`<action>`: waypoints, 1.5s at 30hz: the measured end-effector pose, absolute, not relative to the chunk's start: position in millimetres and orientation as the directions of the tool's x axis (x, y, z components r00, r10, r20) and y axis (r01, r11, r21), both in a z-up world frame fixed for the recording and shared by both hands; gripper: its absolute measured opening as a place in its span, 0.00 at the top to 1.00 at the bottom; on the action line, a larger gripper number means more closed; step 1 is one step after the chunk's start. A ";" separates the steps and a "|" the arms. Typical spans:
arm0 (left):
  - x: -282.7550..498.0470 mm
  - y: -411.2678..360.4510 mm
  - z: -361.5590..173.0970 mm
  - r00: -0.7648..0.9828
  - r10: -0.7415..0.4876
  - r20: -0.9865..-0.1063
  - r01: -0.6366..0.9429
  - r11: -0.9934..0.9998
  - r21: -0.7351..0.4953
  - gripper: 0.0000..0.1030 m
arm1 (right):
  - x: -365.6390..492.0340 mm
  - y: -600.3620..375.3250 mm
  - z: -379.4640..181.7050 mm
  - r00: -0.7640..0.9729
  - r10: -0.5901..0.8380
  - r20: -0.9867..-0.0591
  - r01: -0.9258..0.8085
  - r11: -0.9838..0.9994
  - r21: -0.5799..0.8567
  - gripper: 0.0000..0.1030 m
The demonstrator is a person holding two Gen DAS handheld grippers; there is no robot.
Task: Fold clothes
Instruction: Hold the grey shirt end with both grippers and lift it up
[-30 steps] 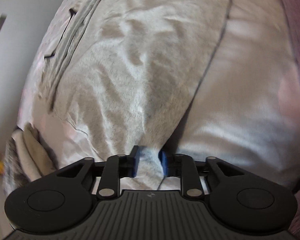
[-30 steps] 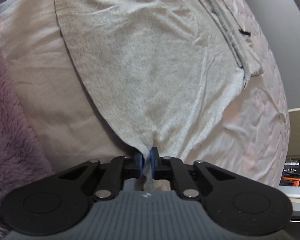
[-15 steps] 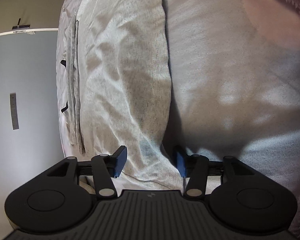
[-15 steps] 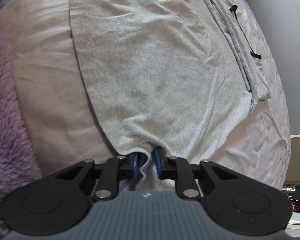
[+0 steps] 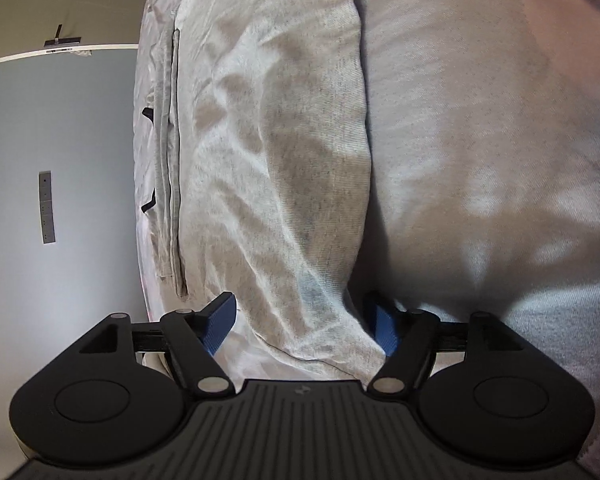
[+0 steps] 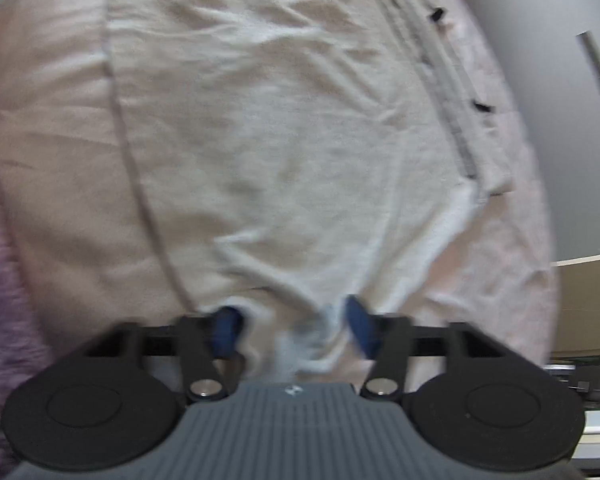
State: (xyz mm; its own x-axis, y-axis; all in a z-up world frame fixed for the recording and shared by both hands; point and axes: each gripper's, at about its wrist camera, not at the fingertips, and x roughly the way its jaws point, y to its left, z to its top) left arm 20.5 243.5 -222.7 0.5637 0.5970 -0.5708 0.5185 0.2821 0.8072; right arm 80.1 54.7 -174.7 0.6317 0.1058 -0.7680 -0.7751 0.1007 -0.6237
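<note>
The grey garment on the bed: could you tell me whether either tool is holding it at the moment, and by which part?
Nothing is held. Both the left tool and right tool are open, straddling the grey garment's near edge.

Garment (image 5: 276,184): heathered grey knit cloth, matt, creased. Bedsheet (image 5: 480,140), right of frame: smooth woven cloth, soft sheen. Blanket (image 6: 4,264), lower left: purple, fuzzy pile. Left tongs (image 5: 300,322): matt black plastic, ribbed body, blue ridged pads (image 5: 220,322), metal pivot pins. Wall (image 5: 60,160), left: smooth, matt.
</note>
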 end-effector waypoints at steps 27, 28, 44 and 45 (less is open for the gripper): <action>30.7 253.1 -194.1 0.567 0.523 -0.637 0.437 0.464 0.770 0.95 | 62.0 59.4 -159.4 0.656 0.243 -0.715 -0.735 -0.009 -0.678 0.89; 31.5 254.8 -189.1 0.567 0.517 -0.641 0.420 0.488 0.765 0.96 | 62.0 59.2 -158.3 0.654 0.243 -0.717 -0.737 -0.009 -0.675 0.89; 13.0 267.1 -115.5 0.614 0.465 -0.638 0.338 0.575 0.745 0.99 | 58.2 47.3 -104.9 0.672 0.276 -0.687 -0.731 0.103 -0.674 0.91; 10.4 266.5 -110.3 0.618 0.464 -0.635 0.343 0.567 0.749 0.99 | 57.4 45.8 -99.2 0.676 0.281 -0.681 -0.728 0.113 -0.676 0.91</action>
